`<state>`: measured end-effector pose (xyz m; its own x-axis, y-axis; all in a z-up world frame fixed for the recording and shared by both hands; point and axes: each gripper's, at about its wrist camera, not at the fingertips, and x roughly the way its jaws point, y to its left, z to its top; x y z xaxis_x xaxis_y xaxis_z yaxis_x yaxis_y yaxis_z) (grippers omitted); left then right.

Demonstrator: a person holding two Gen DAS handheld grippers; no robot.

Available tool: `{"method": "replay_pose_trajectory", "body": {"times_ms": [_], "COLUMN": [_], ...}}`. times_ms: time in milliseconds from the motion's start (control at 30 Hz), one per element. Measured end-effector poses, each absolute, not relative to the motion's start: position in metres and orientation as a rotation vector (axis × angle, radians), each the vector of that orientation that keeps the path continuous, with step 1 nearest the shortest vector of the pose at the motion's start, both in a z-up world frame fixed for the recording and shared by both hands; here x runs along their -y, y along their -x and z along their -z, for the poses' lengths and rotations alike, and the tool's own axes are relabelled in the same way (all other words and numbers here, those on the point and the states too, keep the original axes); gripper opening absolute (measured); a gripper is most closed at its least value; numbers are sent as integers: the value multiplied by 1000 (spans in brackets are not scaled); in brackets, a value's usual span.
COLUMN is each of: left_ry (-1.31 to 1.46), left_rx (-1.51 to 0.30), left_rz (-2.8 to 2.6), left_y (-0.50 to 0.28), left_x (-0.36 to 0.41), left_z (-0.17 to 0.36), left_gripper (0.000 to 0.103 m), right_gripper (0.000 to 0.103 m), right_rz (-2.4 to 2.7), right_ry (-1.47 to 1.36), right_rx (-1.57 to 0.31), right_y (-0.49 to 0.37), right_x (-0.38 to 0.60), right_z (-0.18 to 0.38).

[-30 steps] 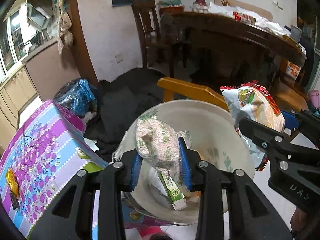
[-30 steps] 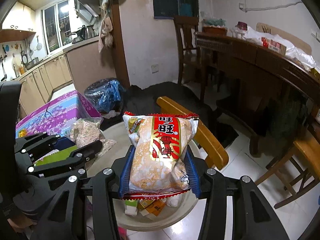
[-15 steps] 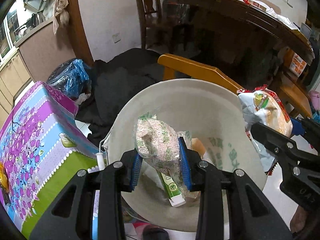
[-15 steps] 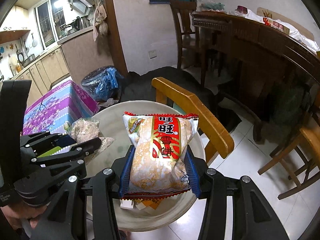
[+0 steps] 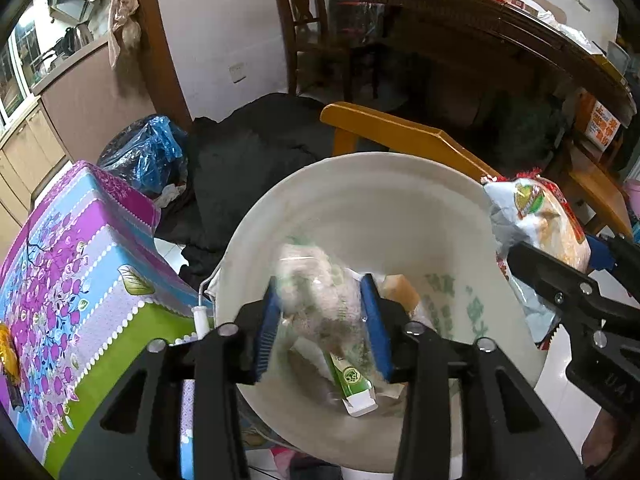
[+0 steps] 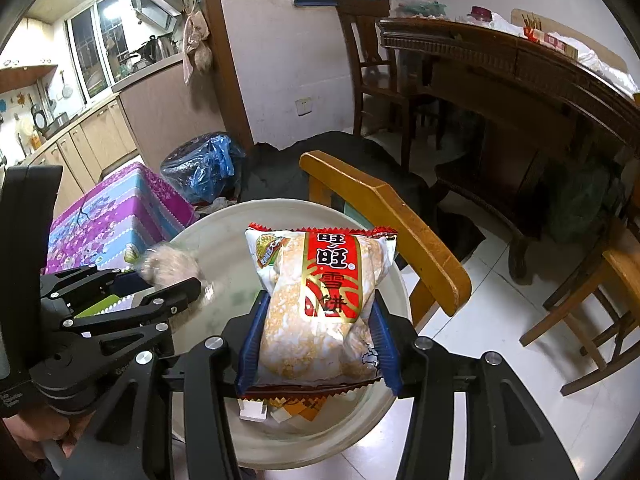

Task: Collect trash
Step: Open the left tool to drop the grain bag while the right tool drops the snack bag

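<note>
I have both tongs over the white bucket [image 5: 360, 208], which stands on the floor against the yellow chair back [image 6: 384, 216].

Left gripper [image 5: 324, 320]: the blue pads sit parted to about the width of the clear speckled bag [image 5: 320, 300], which lies blurred between them. I cannot tell whether the pads grip it or whether it is already falling free. The bag is over the bucket's inner half, toward 6 o'clock of the rim in the left wrist view.

Right gripper [image 6: 316, 340]: the jaws are closed firmly on the lower half of the red-and-white rice cracker packet [image 6: 320, 292], which stands upright above the bucket, at about 3 o'clock of the opening in the left view.

Already inside the bucket: a green-and-white carton [image 5: 352, 384] and orange scraps [image 6: 300, 410].

Risks, in my judgement:
- The packet hangs near the rim on the chair side. Released here it could catch the edge and tip out onto the tiles.
- The two tools are close together. Opening the right one wide could knock the left gripper's finger.
- The clear bag is soft and may snag on a pad and drag back out when I lift.
- The purple patterned box [image 5: 80, 272] touches the bucket at 9 o'clock. A nudge there could shift the bucket under the load.
</note>
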<state>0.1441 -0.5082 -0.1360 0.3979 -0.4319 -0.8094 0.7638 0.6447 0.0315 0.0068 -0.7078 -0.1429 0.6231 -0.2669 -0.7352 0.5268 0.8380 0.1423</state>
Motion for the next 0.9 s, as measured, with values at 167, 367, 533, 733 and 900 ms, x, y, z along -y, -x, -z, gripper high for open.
{"method": "replay_pose_trajectory", "body": {"times_ms": [167, 367, 533, 733, 900], "left_ry": [-434, -442, -434, -428, -412], "left_rx": [-855, -836, -813, -773, -752], "left_rz": [770, 765, 760, 755, 745], "left_y": [-146, -143, -140, -134, -133], "left_x": [506, 503, 497, 482, 463], "left_z": [134, 131, 123, 111, 103], "left_gripper": [56, 56, 56, 56, 56], "right_gripper": [58, 58, 59, 64, 68], "right_rz": [473, 483, 494, 494, 467], "right_ry": [-378, -375, -340, -289, -274], "right_rx": [-761, -726, -674, -607, -559], "right_y": [-3, 7, 20, 36, 46], "right_x": [708, 704, 691, 667, 643], "right_z": [145, 139, 120, 91, 73]}}
